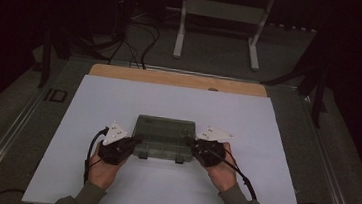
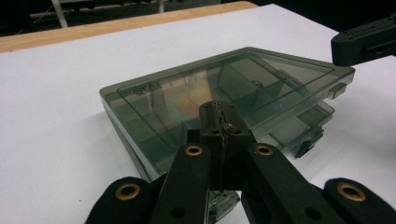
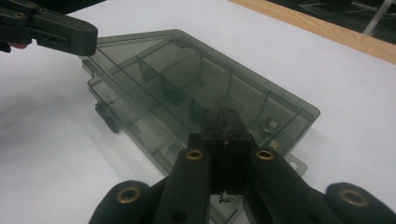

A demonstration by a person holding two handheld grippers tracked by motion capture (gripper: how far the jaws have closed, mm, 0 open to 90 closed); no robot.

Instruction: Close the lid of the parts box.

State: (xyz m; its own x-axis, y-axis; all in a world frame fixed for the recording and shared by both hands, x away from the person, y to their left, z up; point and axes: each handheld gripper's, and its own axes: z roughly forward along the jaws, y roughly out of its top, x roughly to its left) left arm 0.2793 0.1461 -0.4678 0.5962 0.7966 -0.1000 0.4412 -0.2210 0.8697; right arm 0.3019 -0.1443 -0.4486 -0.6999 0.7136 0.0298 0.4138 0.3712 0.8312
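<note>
A smoky translucent compartment box (image 1: pixel 164 138) lies flat on the white sheet, with dividers visible through its lid. Its lid (image 2: pixel 261 79) sits slightly raised above the base on the latch side. My left gripper (image 1: pixel 132 142) is at the box's left end, jaws shut together with their tips (image 2: pixel 219 114) over the lid's edge and nothing visible between them. At the opposite end my right gripper (image 1: pixel 195 148) is also shut, its tips (image 3: pixel 225 119) over that end of the box (image 3: pixel 154 70). Each gripper appears in the other's view: the right gripper (image 2: pixel 364 42) and the left gripper (image 3: pixel 51 28).
The white sheet (image 1: pixel 179 102) covers most of a wooden table whose far edge (image 1: pixel 171 78) shows bare. A white metal frame (image 1: pixel 223 10) and cables (image 1: pixel 144 43) stand on the floor beyond. Dark stands flank the table.
</note>
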